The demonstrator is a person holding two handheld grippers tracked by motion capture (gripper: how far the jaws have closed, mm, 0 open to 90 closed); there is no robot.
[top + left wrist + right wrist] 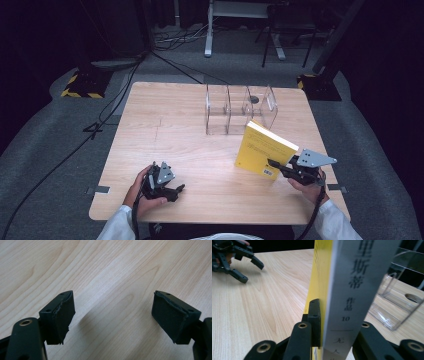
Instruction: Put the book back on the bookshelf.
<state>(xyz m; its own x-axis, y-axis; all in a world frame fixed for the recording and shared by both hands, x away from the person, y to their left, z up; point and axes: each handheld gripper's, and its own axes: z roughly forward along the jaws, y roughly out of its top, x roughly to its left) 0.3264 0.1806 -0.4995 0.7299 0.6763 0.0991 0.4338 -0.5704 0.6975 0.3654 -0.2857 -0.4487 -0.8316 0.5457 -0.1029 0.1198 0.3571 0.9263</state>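
Right hand-held gripper (pixel 278 166) clamped on yellow book (pixel 265 149) by its lower spine end, book upright, long axis tilted up-left. Clear acrylic organizer (pixel 240 109) just beyond it, slots facing up. Left hand-held gripper (pixel 176 192) empty, jaws wide, low over worktop (pixel 165 125), well apart from book.

Pale wooden table (pixel 165 125) on grey carpeted floor (pixel 45 150), black cables (pixel 107 107) trailing across it, yellow-and-black striped stand base (pixel 80 90), white metal frame leg (pixel 209 30), dark surroundings
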